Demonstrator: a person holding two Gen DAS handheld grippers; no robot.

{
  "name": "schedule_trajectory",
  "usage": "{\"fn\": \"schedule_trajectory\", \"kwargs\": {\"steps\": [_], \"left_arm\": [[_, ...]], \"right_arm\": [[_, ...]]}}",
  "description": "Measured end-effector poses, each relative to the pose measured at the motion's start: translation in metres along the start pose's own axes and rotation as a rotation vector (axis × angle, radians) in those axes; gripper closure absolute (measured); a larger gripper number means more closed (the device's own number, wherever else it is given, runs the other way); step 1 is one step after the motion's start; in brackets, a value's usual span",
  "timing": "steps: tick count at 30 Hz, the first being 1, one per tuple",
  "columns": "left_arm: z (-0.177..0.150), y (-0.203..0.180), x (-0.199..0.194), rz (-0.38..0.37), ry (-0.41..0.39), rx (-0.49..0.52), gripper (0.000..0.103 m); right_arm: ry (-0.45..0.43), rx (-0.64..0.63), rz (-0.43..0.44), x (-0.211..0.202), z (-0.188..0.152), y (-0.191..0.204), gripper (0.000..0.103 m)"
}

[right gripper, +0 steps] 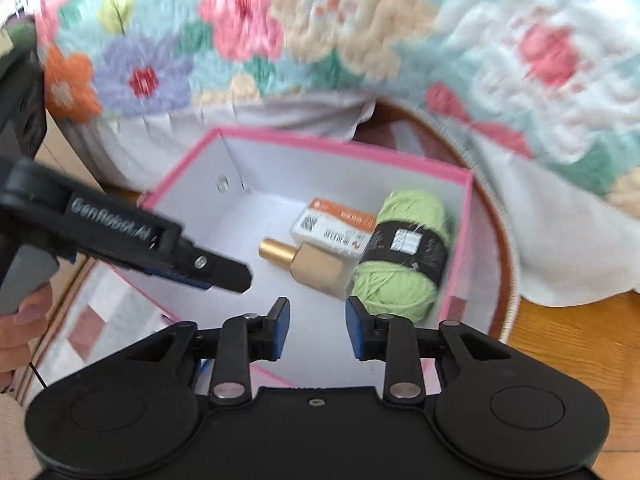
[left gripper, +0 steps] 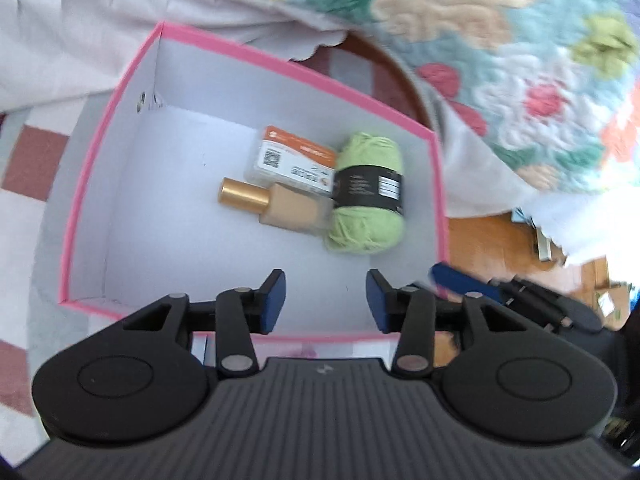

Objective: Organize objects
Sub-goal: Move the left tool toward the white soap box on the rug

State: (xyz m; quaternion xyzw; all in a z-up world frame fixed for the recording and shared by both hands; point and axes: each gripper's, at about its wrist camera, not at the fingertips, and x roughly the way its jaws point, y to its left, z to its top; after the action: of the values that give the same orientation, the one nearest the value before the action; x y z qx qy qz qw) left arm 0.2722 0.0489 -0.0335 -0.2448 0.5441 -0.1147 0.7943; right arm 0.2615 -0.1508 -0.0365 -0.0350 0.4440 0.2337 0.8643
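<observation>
Your left gripper [left gripper: 326,300] and right gripper [right gripper: 318,328] hang open, fingers empty — yarn [left gripper: 366,192], bottle [left gripper: 276,206], card [left gripper: 294,162] in the pink box [left gripper: 280,64].

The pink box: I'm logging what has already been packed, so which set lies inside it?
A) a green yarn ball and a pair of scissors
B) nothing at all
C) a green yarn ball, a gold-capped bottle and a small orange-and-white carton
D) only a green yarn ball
C: inside the pink box lie the green yarn ball, the gold-capped bottle and the small orange-and-white carton, grouped close together.
</observation>
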Motion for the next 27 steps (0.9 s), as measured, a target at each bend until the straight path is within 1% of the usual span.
{"fn": "schedule_trajectory", "kwargs": {"steps": [1, 2, 3, 5, 7, 10, 14, 16, 17, 19, 20, 22, 24, 27], "left_arm": [[-0.002, -0.006, -0.002, 0.012, -0.003, 0.02, 0.053], [-0.002, -0.013, -0.011, 0.027, -0.011, 0.039, 0.051], [-0.005, -0.02, -0.021, 0.04, -0.025, 0.057, 0.049], [-0.011, -0.027, -0.04, 0.051, -0.044, 0.081, 0.044], [-0.017, -0.037, -0.056, 0.069, -0.06, 0.102, 0.042], [-0.031, -0.052, -0.081, 0.116, -0.072, 0.146, 0.039], [-0.051, -0.069, -0.108, 0.179, -0.083, 0.203, 0.031], [-0.062, -0.077, -0.124, 0.211, -0.1, 0.228, 0.026], [-0.067, -0.08, -0.133, 0.22, -0.111, 0.237, 0.023], [-0.077, -0.084, -0.148, 0.223, -0.125, 0.243, 0.019], [-0.082, -0.086, -0.155, 0.22, -0.128, 0.244, 0.016], [-0.092, -0.09, -0.166, 0.222, -0.114, 0.25, 0.015], [-0.101, -0.093, -0.174, 0.241, -0.078, 0.249, 0.015], [-0.114, -0.096, -0.183, 0.25, -0.048, 0.245, 0.015]], "right_arm": [[-0.022, -0.005, -0.01, -0.017, -0.001, 0.001, 0.064], [-0.047, -0.009, -0.017, -0.039, -0.007, 0.0, 0.063], [-0.055, -0.01, -0.015, -0.051, -0.005, 0.0, 0.06], [-0.063, -0.013, 0.003, -0.068, -0.006, 0.004, 0.056], [-0.065, -0.022, 0.019, -0.084, -0.006, 0.01, 0.052], [-0.066, -0.043, 0.04, -0.103, -0.007, 0.019, 0.049], [-0.081, -0.051, 0.089, -0.133, -0.011, 0.026, 0.045], [-0.083, -0.058, 0.116, -0.147, -0.015, 0.029, 0.038], [-0.085, -0.064, 0.127, -0.155, -0.018, 0.031, 0.036], [-0.093, -0.077, 0.136, -0.169, -0.024, 0.034, 0.024], [-0.095, -0.088, 0.144, -0.177, -0.028, 0.037, 0.024], [-0.094, -0.114, 0.152, -0.193, -0.036, 0.043, 0.024], [-0.102, -0.144, 0.163, -0.21, -0.044, 0.05, 0.024], [-0.12, -0.183, 0.176, -0.23, -0.055, 0.058, 0.022]]}}
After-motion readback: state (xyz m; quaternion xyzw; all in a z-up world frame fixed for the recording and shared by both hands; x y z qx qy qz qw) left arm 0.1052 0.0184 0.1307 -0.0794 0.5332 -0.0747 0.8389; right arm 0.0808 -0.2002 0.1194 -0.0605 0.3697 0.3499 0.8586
